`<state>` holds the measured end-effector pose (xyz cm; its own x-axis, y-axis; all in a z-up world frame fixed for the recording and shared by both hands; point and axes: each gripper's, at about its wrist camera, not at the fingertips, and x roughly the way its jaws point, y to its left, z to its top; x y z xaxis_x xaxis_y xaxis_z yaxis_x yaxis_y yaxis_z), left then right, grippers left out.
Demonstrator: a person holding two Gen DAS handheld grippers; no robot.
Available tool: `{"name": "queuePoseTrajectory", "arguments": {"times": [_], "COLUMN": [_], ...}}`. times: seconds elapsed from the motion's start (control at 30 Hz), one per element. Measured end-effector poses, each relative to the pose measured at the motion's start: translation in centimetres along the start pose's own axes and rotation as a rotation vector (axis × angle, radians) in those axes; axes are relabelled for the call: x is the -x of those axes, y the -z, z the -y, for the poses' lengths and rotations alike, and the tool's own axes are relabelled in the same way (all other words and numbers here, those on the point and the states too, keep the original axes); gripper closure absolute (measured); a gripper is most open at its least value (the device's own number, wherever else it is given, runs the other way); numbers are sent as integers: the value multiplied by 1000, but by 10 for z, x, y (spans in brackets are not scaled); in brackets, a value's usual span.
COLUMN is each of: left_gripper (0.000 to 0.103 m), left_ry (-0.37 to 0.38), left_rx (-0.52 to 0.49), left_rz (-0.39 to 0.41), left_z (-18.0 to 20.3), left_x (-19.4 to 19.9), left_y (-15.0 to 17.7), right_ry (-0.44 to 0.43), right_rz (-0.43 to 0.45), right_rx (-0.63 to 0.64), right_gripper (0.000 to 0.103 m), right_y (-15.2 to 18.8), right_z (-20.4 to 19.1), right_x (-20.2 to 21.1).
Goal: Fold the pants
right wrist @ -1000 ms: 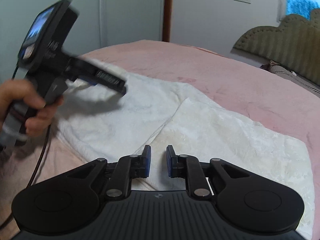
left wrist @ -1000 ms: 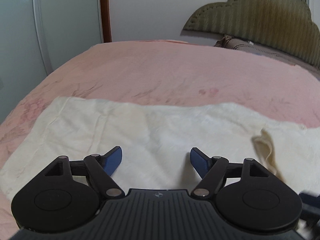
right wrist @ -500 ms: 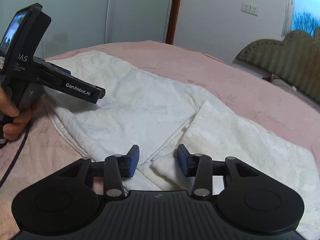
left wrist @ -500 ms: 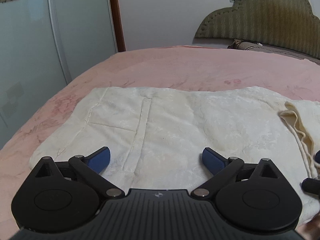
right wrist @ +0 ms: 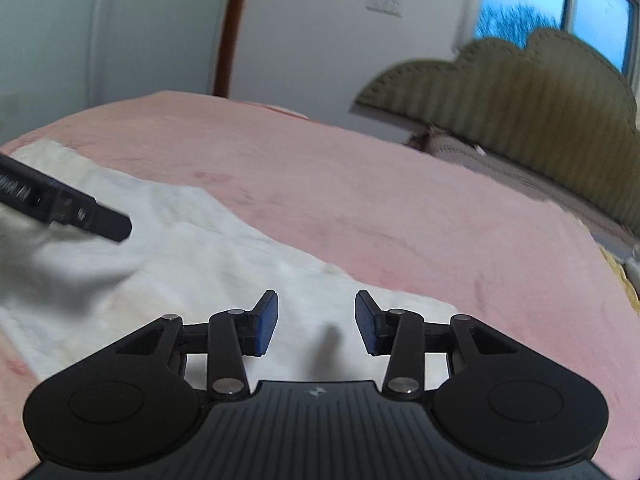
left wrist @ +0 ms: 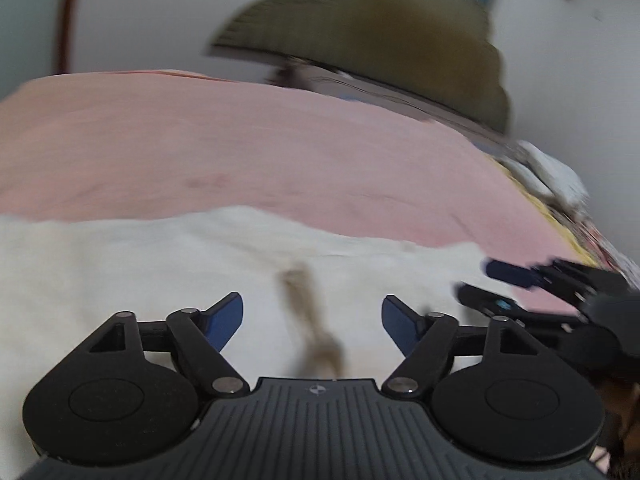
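1. My left gripper (left wrist: 312,320) hung over the pants (left wrist: 160,280) with its jaws spread wide and nothing between them; the blue pads (left wrist: 228,320) were clear of the cloth.
2. The pants lay flat on the pink bed (left wrist: 280,152), cream-white, stretching across the near part of the left view from the left edge to the right gripper (left wrist: 516,288).
3. A brownish streak (left wrist: 308,320) ran over the cloth between my left jaws (too blurred to say whether it was a fold or a shadow).
4. My right gripper (right wrist: 316,322) was also open, a little less wide, and held nothing; pants (right wrist: 200,264) showed beneath it, and I could not tell if the tips touched them.
5. In the right view the left gripper (right wrist: 92,220) reached in from the left edge above the pants, casting a grey shadow on them.
6. The olive headboard (right wrist: 520,92) stood at the far end of the bed, with a window (right wrist: 520,12) behind it.
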<state>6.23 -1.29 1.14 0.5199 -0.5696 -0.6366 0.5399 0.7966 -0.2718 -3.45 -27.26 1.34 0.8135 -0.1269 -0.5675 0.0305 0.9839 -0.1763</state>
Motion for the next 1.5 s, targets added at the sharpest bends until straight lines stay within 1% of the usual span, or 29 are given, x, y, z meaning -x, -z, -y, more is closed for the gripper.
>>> {"name": "queuePoseTrajectory", "arguments": {"times": [0.03, 0.07, 0.13, 0.17, 0.23, 0.3, 0.37, 0.4, 0.47, 0.5, 0.53, 0.57, 0.6, 0.63, 0.7, 0.77, 0.8, 0.87, 0.9, 0.93, 1.0, 1.03, 1.17, 1.27, 1.5], "left_gripper": [31, 34, 48, 50, 51, 51, 51, 54, 53, 51, 46, 43, 35, 30, 28, 28, 26, 18, 10, 5, 2, 0, 0, 0, 0], "left_ry": [28, 40, 15, -2, -43, -72, -97, -111, -128, -149, -174, -196, -212, -233, -278, -308, -315, -319, -337, -358, -374, -376, -372, -373, -374], "left_rx": [-28, -47, -61, -68, -100, -117, -126, -129, -148, -155, -158, -158, -157, -158, -172, -180, -175, -161, -157, -155, -154, -149, -123, -123, -120], "left_rz": [-19, -48, -116, -131, -110, -111, -105, -92, -52, -34, -19, -5, 2, 7, 4, -25, -39, -32, -20, -10, 5, 13, 39, 65, 80], "left_z": [9, 16, 23, 24, 25, 28, 29, 31, 34, 35, 37, 38, 37, 36, 37, 36, 35, 33, 33, 33, 32, 31, 28, 29, 31], "left_x": [-13, -28, -57, -69, -81, -88, -92, -88, -74, -68, -62, -55, -52, -50, -51, -57, -60, -60, -61, -61, -61, -60, -59, -58, -56], "left_y": [-2, -3, -3, -3, -7, -13, -17, -16, -13, -11, -9, -6, -4, -2, 2, 5, 8, 13, 16, 20, 24, 25, 30, 35, 37], "right_ry": [-7, -21, -51, -58, -75, -89, -96, -85, -63, -68, -84, -102, -119, -131, -132, -118, -112, -100, -101, -105, -83, -81, -108, -96, -105], "right_rz": [-23, -48, -94, -121, -161, -171, -157, -151, -111, -85, -66, -48, -35, -32, -58, -93, -89, -51, -39, -29, -14, -11, -14, -16, -20], "right_rx": [-18, -29, -36, -34, -34, -54, -98, -114, -106, -109, -120, -129, -137, -141, -138, -141, -160, -181, -177, -161, -119, -118, -154, -139, -152], "right_gripper": [61, 61, 62, 62, 62, 62, 62, 61, 61, 59, 53, 49, 39, 34, 34, 34, 32, 23, 10, 1, 0, 0, 0, 0, 0], "right_y": [-2, -3, -5, -6, -3, -3, -4, -6, -6, -4, -1, 3, 8, 15, 26, 38, 42, 48, 52, 56, 58, 58, 58, 57, 57], "right_z": [10, 19, 33, 37, 43, 48, 53, 53, 47, 42, 39, 34, 30, 26, 18, 12, 12, 8, 5, 1, -7, -6, 1, -1, 2], "right_x": [-7, -13, -24, -32, -47, -59, -64, -63, -49, -37, -27, -18, -9, -2, 1, -5, -6, -2, -2, -2, 0, 0, 1, 0, -3]}}
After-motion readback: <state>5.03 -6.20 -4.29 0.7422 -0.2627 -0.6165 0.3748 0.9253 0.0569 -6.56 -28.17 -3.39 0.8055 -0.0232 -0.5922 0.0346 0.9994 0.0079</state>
